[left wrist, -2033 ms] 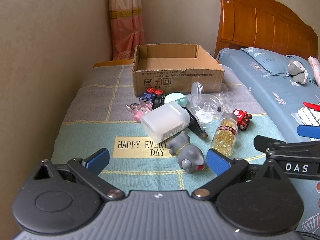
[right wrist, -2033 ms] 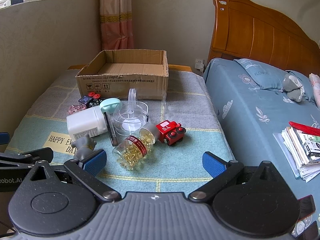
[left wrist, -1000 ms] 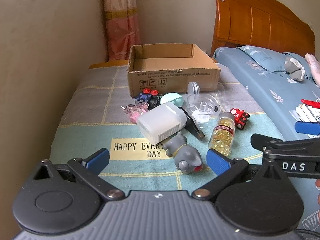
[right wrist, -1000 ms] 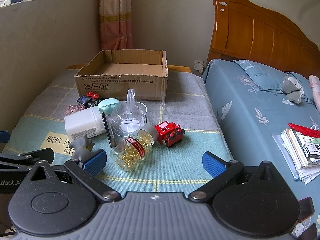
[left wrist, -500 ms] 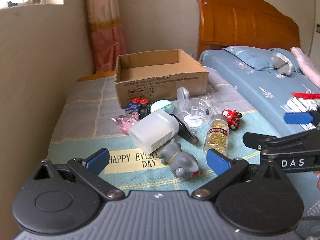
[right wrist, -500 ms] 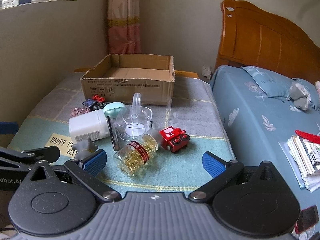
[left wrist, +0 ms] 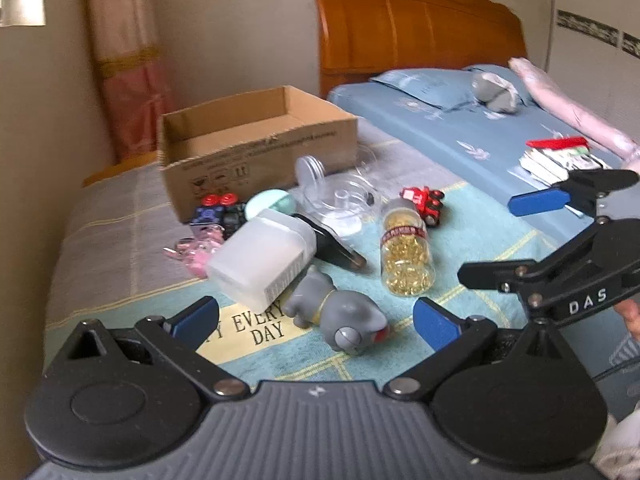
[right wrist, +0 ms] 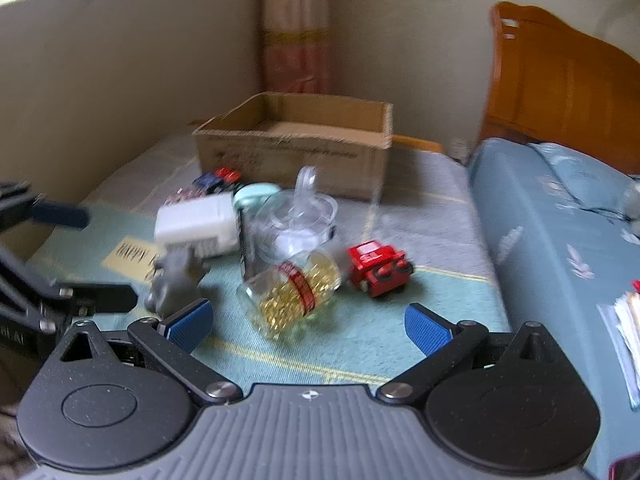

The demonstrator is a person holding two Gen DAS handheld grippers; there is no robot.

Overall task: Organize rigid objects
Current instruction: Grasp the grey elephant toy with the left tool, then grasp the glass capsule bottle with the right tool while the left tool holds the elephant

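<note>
An open cardboard box [left wrist: 256, 140] [right wrist: 292, 148] stands at the back of a blanket-covered surface. In front of it lie a white bottle [left wrist: 262, 258] [right wrist: 196, 226], a grey elephant toy [left wrist: 340, 316] [right wrist: 172, 280], a jar of yellow capsules [left wrist: 406, 258] [right wrist: 290, 294], a red toy train [left wrist: 424, 204] [right wrist: 378, 266], a clear lidded container [left wrist: 340, 200] [right wrist: 296, 220], a teal-capped item [left wrist: 270, 204], a dark toy car [left wrist: 218, 210] and a pink toy [left wrist: 196, 250]. My left gripper [left wrist: 316, 322] is open just before the elephant. My right gripper [right wrist: 308, 326] is open just before the jar.
A bed with a blue sheet [left wrist: 460, 132] [right wrist: 560, 232] and a wooden headboard [left wrist: 412, 32] lies to the right. A stack of papers [left wrist: 560, 160] lies on it. A wall [left wrist: 32, 160] borders the left side. A curtain [left wrist: 128, 80] hangs at the back.
Both grippers have moved forward and lower toward the pile. The left view has swung to the right and the right view to the left. Both stay open and empty.
</note>
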